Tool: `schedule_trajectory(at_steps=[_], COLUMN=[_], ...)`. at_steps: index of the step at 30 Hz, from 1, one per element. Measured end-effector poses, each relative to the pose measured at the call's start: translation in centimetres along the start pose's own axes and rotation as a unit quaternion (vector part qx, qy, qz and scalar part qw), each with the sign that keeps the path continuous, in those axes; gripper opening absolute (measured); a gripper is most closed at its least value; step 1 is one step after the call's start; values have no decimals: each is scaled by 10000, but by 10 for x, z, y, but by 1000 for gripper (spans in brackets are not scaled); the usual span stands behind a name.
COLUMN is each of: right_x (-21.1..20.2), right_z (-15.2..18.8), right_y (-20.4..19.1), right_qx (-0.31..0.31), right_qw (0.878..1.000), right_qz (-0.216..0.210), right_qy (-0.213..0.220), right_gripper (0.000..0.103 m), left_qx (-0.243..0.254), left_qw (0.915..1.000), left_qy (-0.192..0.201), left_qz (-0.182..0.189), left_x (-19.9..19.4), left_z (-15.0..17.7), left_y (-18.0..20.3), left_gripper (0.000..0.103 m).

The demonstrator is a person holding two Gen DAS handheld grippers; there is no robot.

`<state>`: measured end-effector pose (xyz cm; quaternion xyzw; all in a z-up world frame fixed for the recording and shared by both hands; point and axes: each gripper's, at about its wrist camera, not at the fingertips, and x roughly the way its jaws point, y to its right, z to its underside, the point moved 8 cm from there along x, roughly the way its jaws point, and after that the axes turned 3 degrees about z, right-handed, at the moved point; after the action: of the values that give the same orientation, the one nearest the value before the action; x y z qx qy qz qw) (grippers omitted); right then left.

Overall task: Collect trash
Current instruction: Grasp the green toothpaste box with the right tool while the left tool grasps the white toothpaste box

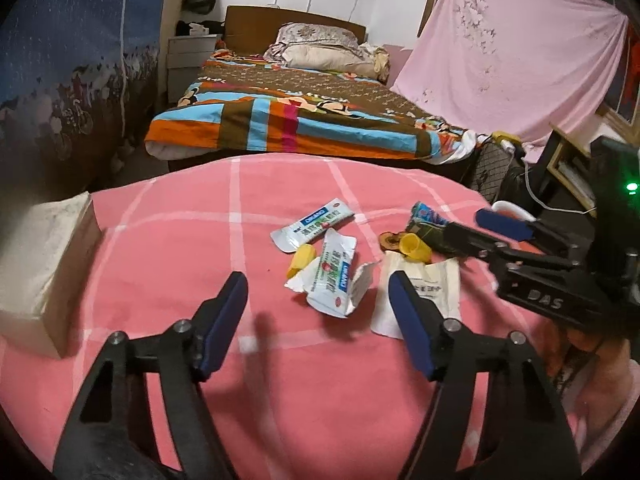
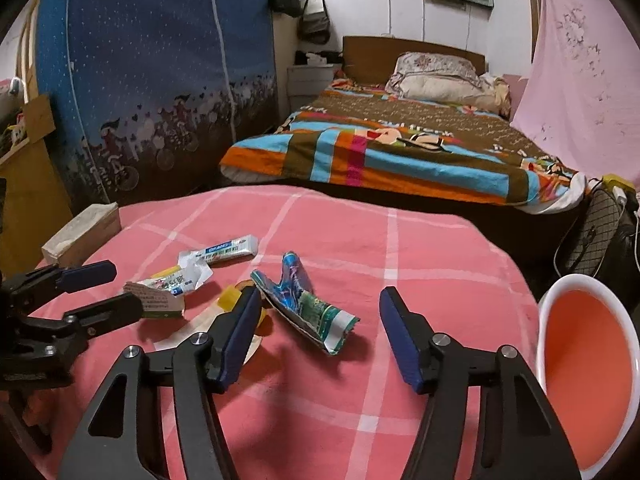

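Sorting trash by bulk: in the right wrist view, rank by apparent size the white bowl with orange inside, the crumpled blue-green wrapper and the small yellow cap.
1. White bowl with orange inside, though nearness to the camera inflates it.
2. Crumpled blue-green wrapper.
3. Small yellow cap, partly hidden.

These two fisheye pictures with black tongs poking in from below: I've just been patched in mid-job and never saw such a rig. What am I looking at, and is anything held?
No robot arm here: a person holds a two-finger gripper in each hand, each with a camera looking along its fingers. One picture is from the left gripper, the other from the right gripper; each also shows the other one at its edge.

Both hang over a pink checked cloth. On it lie torn white sachets, a flat paper packet, yellow caps and a blue-green wrapper, which sits ahead of the right gripper. A tissue pack sits left, a pink-lined tub right.

Nothing is held: both jaws stand open.
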<state>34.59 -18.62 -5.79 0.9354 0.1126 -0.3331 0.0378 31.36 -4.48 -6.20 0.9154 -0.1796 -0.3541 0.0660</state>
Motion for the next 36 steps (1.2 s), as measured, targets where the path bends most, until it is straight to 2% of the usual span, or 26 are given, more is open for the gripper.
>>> schedule_trajectory(at_steps=[4,8,10,14,16,19,22,27,33,36], right_x=[2,4,5,10,10,10,10,9,8,7], right_z=[0,0,1,6,7,8,9,11,12,12], right_y=[1,0,-2,-4,-4,-3,-4,-5,-6,-6], right_qx=[33,-15,-51,-52,-29,-9,-12,-21,9,-2], right_qw=[10000,9999,9999,9995,9995,9994,9994,9994,9994,9994], right_qz=[-63,-75,-77,-132,-146,-165,-173,-185,-183,-188], right_qy=[-38,-71,-118,-274,-278,-294,-308,-301,-291,-287], right_gripper=[51,47,45,40,37,30,22,15,14,11], left_qx=[-133,-369,-441,-707,-850,-1078,-1142,-995,-1166,-1138], left_qw=[9997,9985,9985,9971,9955,9920,9901,9917,9887,9893], left_qy=[117,355,272,-247,-358,-364,-374,-529,-628,-680], left_qz=[191,169,152,114,215,551,728,621,709,604], left_x=[-8,-18,-15,6,11,12,12,18,21,22], left_z=[-1,-4,-3,4,6,6,8,9,9,10], left_y=[-1,-9,-12,-21,-24,-21,-16,-8,-5,-3], left_gripper=[48,42,39,28,27,27,27,27,27,22])
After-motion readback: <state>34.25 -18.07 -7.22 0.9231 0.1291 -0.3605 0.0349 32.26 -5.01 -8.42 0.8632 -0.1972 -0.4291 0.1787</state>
